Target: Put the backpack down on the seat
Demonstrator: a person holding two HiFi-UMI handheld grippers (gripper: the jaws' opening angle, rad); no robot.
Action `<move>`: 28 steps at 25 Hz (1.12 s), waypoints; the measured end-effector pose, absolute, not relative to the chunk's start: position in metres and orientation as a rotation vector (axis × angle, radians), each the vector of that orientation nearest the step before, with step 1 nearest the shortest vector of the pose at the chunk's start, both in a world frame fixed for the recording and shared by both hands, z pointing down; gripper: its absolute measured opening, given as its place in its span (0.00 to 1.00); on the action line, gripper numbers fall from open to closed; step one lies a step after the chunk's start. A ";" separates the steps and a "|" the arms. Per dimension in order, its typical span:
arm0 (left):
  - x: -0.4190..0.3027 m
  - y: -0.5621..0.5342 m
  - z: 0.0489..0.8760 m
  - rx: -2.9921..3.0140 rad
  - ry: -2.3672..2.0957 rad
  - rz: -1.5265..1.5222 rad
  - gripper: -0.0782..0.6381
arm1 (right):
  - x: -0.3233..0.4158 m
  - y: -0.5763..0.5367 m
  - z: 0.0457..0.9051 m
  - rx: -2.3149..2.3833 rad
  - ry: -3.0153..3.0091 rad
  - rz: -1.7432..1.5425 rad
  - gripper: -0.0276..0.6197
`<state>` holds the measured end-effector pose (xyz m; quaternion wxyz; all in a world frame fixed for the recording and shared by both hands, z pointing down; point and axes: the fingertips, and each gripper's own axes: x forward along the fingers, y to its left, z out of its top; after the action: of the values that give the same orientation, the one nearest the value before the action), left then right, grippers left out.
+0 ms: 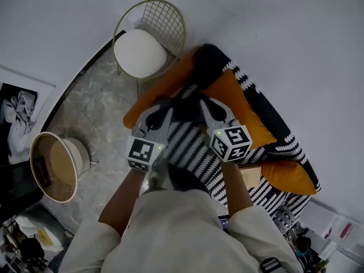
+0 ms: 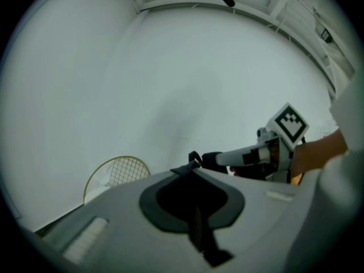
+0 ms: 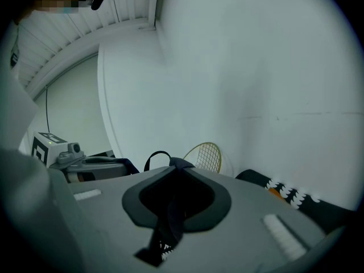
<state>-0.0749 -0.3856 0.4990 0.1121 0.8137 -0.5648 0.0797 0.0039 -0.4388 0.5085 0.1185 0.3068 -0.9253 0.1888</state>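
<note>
Tongs of left gripper and right gripper each pinched onto dark strap of zigzag-patterned backpack; orange-cushioned sofa beneath

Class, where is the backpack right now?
Head view, centre: the backpack hangs from the left gripper and right gripper, at the orange-cushioned sofa's edge.

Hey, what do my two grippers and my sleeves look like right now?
The left gripper and right gripper match: broad, smooth grey plastic fingers around a dark, rounded opening. Each carries a white cube printed with black square markers, with a small green light beside it. No cables show. You wear cream long sleeves, pushed up the forearms.
</note>
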 end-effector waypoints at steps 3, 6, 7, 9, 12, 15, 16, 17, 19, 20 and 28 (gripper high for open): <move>-0.081 -0.403 0.513 2.347 -1.661 0.250 0.12 | -0.005 -0.458 0.523 0.848 -2.693 0.560 0.09; -0.086 -0.419 0.522 2.324 -1.657 0.267 0.12 | -0.011 -0.476 0.531 0.821 -2.680 0.576 0.09; -0.086 -0.424 0.527 2.317 -1.659 0.270 0.12 | -0.011 -0.483 0.534 0.814 -2.677 0.581 0.09; -0.084 -0.436 0.536 2.301 -1.664 0.277 0.12 | -0.012 -0.499 0.543 0.798 -2.675 0.586 0.09; -0.080 -0.452 0.549 2.295 -1.666 0.294 0.12 | -0.015 -0.521 0.557 0.771 -2.669 0.593 0.09; -0.082 -0.470 0.559 2.284 -1.676 0.308 0.12 | -0.020 -0.541 0.569 0.733 -2.666 0.594 0.09; -0.083 -0.476 0.563 2.276 -1.682 0.310 0.12 | -0.021 -0.547 0.573 0.717 -2.668 0.591 0.09; -0.084 -0.482 0.566 2.271 -1.690 0.311 0.12 | -0.022 -0.553 0.577 0.703 -2.670 0.589 0.09; -0.088 -0.492 0.574 2.257 -1.700 0.314 0.12 | -0.025 -0.562 0.585 0.680 -2.675 0.586 0.09; -0.090 -0.496 0.578 2.249 -1.703 0.315 0.12 | -0.027 -0.565 0.590 0.672 -2.676 0.586 0.09; -0.100 -0.516 0.619 2.199 -1.702 0.336 0.12 | -0.035 -0.582 0.634 0.668 -2.643 0.696 0.10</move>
<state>-0.1001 -0.5157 0.6190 0.1697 0.7737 -0.5988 0.1181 -0.0348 -0.5819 0.6341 0.1633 0.2343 -0.9268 0.2440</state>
